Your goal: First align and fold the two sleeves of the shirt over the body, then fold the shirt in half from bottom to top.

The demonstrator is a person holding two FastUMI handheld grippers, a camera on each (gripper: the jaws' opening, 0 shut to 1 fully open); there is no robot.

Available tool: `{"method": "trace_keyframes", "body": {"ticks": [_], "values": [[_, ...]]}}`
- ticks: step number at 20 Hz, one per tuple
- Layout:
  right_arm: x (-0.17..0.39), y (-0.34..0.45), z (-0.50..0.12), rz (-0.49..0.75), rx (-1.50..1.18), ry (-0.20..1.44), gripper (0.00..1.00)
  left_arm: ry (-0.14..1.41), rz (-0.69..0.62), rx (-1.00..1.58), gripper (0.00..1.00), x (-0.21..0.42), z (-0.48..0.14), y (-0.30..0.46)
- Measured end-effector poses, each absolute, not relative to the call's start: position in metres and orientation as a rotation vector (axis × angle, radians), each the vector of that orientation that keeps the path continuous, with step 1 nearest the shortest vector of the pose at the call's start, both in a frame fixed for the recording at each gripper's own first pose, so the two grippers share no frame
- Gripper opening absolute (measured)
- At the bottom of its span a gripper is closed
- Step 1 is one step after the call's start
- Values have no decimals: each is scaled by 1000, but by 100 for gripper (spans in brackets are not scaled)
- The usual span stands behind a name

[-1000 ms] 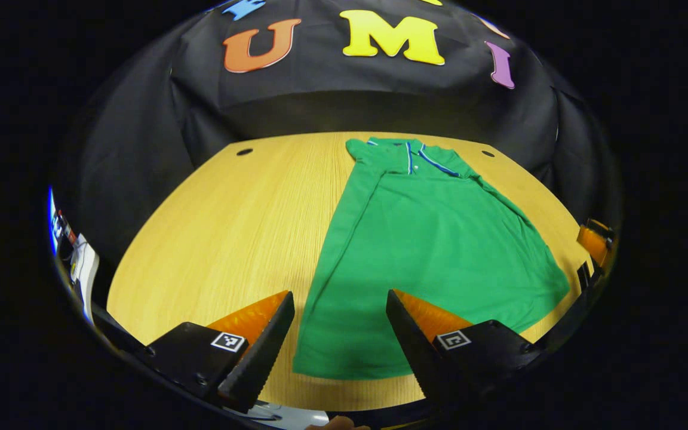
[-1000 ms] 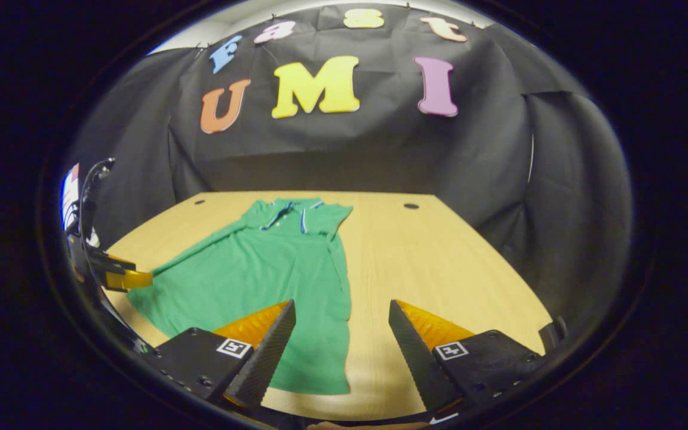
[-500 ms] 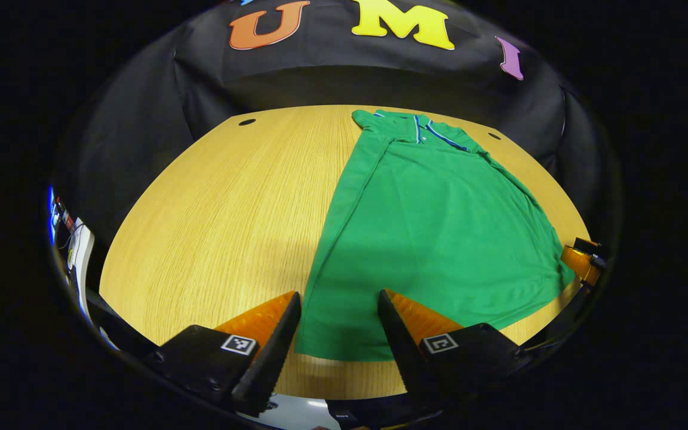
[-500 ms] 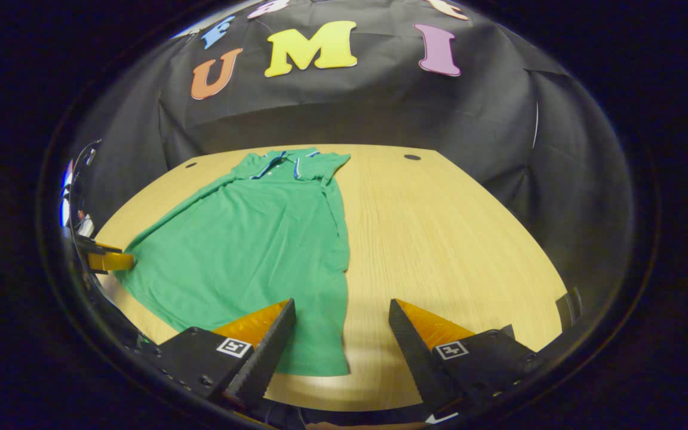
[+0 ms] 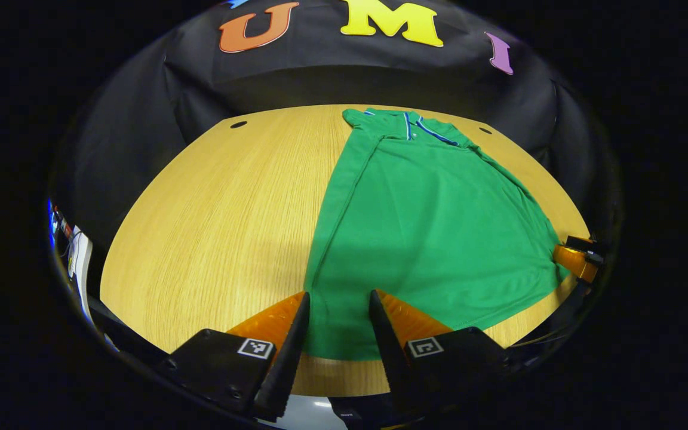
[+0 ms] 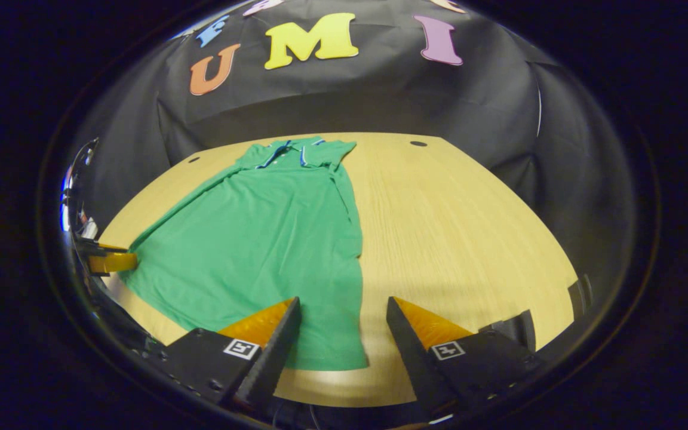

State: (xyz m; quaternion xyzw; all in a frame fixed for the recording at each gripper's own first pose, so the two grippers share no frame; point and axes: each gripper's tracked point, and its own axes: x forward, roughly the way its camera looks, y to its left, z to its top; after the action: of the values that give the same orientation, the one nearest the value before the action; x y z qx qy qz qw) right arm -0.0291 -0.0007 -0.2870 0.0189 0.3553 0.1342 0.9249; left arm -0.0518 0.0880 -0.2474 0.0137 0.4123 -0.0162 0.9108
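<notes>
Both sleeves already folded over green shirt [image 5: 427, 227], lying flat on wooden surface [image 5: 218, 215]. We judge bottom-to-top fold starting. Left tongs [image 5: 337, 325] and right tongs [image 6: 344, 331] spread, each at hem corner, unpinched. Next: pinch hem, carry toward collar [image 5: 409, 122].

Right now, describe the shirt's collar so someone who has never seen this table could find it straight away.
Start at the wooden table, where a green shirt lies flat with its hem toward the tools. Follow the shirt to its far end, near the black cloth wall. There sits the collar, the one part of the plain green fabric edged with blue and white stripes.
</notes>
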Motion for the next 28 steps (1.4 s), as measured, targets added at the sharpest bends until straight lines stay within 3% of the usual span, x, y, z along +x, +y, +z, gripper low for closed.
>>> {"method": "trace_keyframes", "body": {"ticks": [1,2,3,4,6,7,9,17,28], "values": [[-28,-1,-288,266,51,736,81,843,-36,29,66,-53,-250,88],[-27,0,-288,263,61,738,63,836,-39,29,61,-54,-251,87],[-27,6,-287,281,84,750,58,828,-48,34,48,-52,-251,81],[-27,12,-287,296,113,756,29,820,-56,39,43,-51,-251,79],[-24,17,-287,305,155,774,2,805,-59,36,29,-41,-251,76],[-24,18,-287,313,144,773,2,791,-54,28,15,-40,-249,75],[-23,20,-285,324,143,759,1,765,-56,28,4,-36,-249,73],[-17,14,-262,371,182,698,0,567,-109,-59,3,-21,-210,60],[54,23,-154,376,117,497,0,359,-146,-37,3,56,-121,39]]}}
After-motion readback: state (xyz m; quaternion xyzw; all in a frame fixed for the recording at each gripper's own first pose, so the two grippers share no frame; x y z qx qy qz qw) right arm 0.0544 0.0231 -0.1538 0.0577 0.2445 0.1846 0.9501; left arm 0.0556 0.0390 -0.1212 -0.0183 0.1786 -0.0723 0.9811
